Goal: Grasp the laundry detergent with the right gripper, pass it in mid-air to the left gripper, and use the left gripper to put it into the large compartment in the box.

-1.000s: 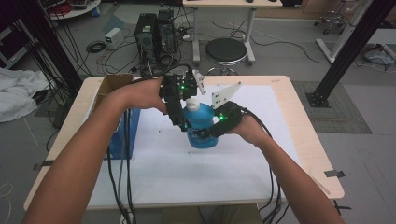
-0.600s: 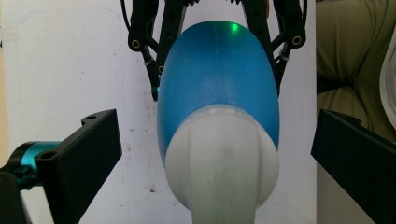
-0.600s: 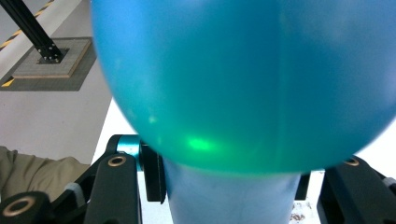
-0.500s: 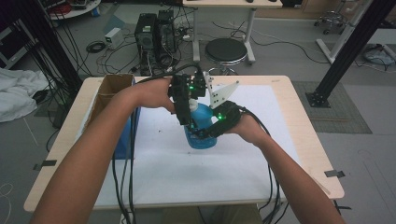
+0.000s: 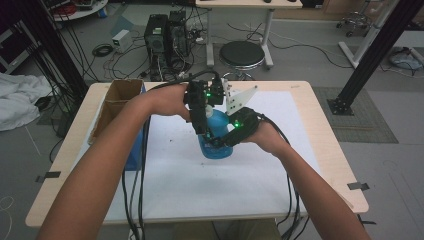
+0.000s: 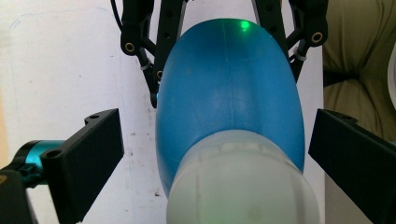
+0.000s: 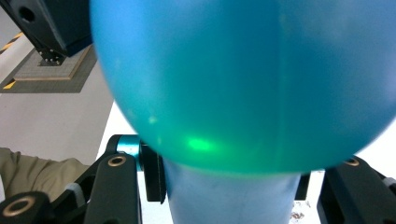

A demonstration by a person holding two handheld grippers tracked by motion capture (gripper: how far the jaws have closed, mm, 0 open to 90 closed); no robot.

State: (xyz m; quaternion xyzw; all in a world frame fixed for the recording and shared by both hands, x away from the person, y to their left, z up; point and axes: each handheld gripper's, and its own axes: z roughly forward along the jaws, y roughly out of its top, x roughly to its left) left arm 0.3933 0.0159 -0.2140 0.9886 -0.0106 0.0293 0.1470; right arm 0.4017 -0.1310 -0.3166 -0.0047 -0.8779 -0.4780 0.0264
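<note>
A blue bottle (image 5: 214, 149) stands on the white sheet at mid table. My right gripper (image 5: 223, 140) comes in from the right and is shut on its body; in the right gripper view the bottle (image 7: 243, 70) bulges over my right gripper (image 7: 233, 196), with a black jaw on each side. My left gripper (image 5: 201, 126) points down over the bottle's top. In the left gripper view the whitish cap (image 6: 243, 186) sits between the jaws of my left gripper (image 6: 215, 140), which stand apart from it on both sides, open.
An open cardboard box (image 5: 120, 95) stands at the table's left edge with a blue object (image 5: 135, 150) against its near side. A white sheet (image 5: 175, 185) covers most of the tabletop. Black cables (image 5: 131, 200) hang over the front edge.
My left gripper has shifted slightly right and down over the bottle's top. The right gripper and the bottle have stayed where they were.
</note>
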